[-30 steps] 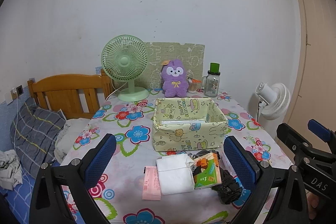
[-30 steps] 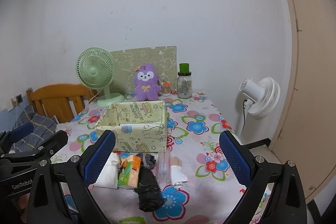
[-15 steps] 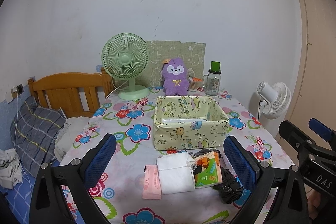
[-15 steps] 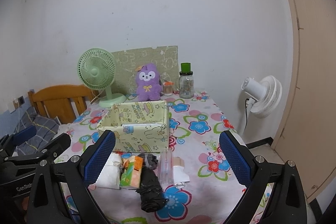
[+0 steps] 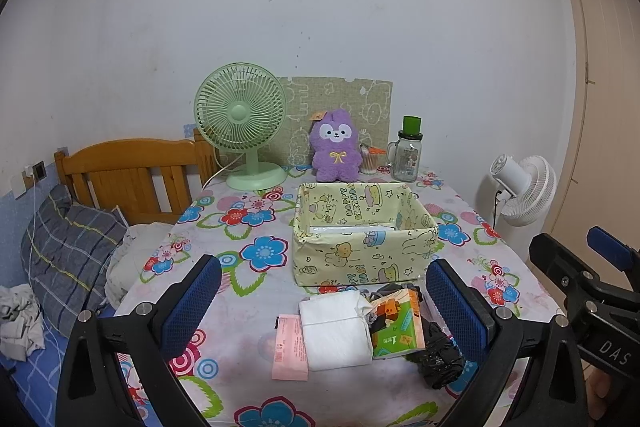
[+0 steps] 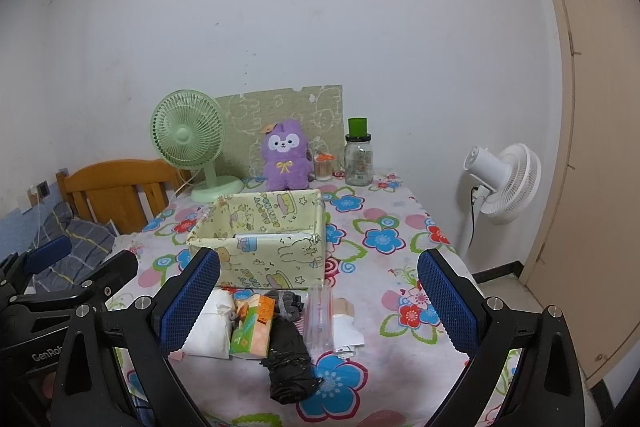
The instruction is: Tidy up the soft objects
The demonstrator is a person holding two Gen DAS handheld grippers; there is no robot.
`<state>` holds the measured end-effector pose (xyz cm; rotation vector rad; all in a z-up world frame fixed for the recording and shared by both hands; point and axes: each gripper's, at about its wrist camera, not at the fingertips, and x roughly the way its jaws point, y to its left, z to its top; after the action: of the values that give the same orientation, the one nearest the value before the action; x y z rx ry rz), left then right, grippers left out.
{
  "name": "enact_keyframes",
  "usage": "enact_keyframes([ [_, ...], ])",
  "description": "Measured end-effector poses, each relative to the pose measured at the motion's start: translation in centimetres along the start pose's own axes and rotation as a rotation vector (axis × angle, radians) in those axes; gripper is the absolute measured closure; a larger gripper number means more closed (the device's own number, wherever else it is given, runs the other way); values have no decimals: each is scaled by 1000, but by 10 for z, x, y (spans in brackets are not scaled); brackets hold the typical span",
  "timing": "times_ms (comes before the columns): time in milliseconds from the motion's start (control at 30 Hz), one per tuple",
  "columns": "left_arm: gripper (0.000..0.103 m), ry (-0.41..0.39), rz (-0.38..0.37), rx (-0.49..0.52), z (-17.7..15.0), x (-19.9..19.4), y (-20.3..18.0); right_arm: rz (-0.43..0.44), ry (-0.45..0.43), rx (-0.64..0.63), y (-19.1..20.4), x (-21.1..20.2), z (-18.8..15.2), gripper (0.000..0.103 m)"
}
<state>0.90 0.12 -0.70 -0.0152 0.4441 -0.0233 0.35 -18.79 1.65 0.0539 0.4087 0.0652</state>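
Observation:
A yellow cartoon-print fabric box (image 5: 362, 247) (image 6: 264, 247) stands mid-table with a flat white pack inside. In front of it lie a pink packet (image 5: 290, 347), a white tissue pack (image 5: 336, 331) (image 6: 210, 327), an orange-green tissue pack (image 5: 398, 323) (image 6: 252, 327), a black bag roll (image 5: 440, 359) (image 6: 288, 363), a clear tube (image 6: 318, 315) and a small white item (image 6: 346, 331). My left gripper (image 5: 322, 311) is open above the near items. My right gripper (image 6: 318, 307) is open over them too. Both are empty.
At the table's back stand a green fan (image 5: 242, 131), a purple plush (image 5: 334, 151) and a green-lidded jar (image 5: 408, 155). A wooden headboard (image 5: 128, 171) and pillow (image 5: 68, 251) are left. A white floor fan (image 6: 504, 183) and door are right.
Both grippers have drifted slightly back and up; the table scene sits a little lower in view. Nothing on the table has moved.

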Motion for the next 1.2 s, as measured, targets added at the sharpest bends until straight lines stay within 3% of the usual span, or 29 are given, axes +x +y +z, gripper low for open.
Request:
enact_keyframes([
  [400, 0, 22, -13, -11, -3, 10, 4, -1, 10, 11, -1, 7, -2, 3],
  [1200, 1, 191, -17, 25, -34, 76, 2, 17, 134, 1, 7, 66, -25, 3],
])
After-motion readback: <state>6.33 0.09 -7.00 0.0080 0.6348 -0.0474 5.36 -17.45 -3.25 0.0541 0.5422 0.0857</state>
